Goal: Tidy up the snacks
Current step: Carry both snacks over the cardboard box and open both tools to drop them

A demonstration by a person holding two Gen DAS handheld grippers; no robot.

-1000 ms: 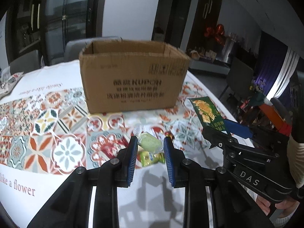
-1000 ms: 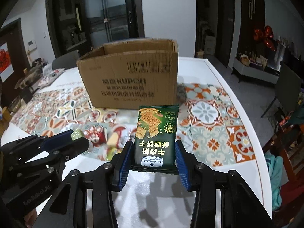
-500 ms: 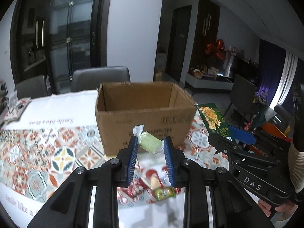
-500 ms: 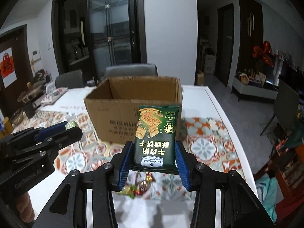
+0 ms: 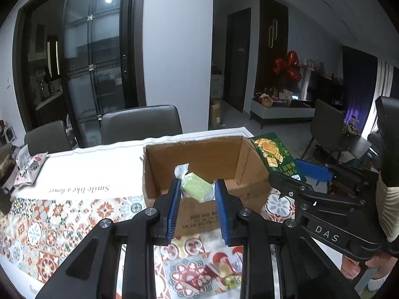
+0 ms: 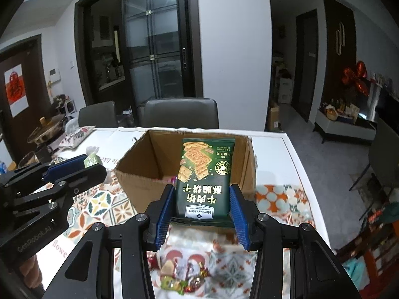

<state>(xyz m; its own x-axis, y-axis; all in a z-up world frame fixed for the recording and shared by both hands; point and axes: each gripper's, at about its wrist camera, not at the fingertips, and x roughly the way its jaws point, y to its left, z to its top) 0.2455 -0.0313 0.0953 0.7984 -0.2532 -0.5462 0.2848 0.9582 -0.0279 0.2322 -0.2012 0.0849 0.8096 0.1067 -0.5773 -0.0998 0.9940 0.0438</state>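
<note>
Left wrist view: the left gripper [image 5: 197, 194] has its blue pads closed narrowly on a small pale-green snack in a clear crinkled wrapper [image 5: 196, 189], twisted white at its upper end. It hangs above the near wall of the open cardboard box [image 5: 159, 174]. To the right of the box, the right gripper [image 5: 311, 174] carries a dark green cracker packet [image 5: 274, 155]. On the patterned tablecloth [image 5: 49, 224] in front of the box lie loose wrapped candies [image 5: 224, 271].

Right wrist view: the right gripper [image 6: 201, 211] stands partly open, both pads pressed on the flat green cracker packet [image 6: 205, 177], upright with its white label lowest, over the box's [image 6: 139, 189] near wall. Left of the box, the left gripper [image 6: 72, 168] clamps the green snack [image 6: 92, 159]. Candies [image 6: 179, 276] lie in front of the box.
</note>
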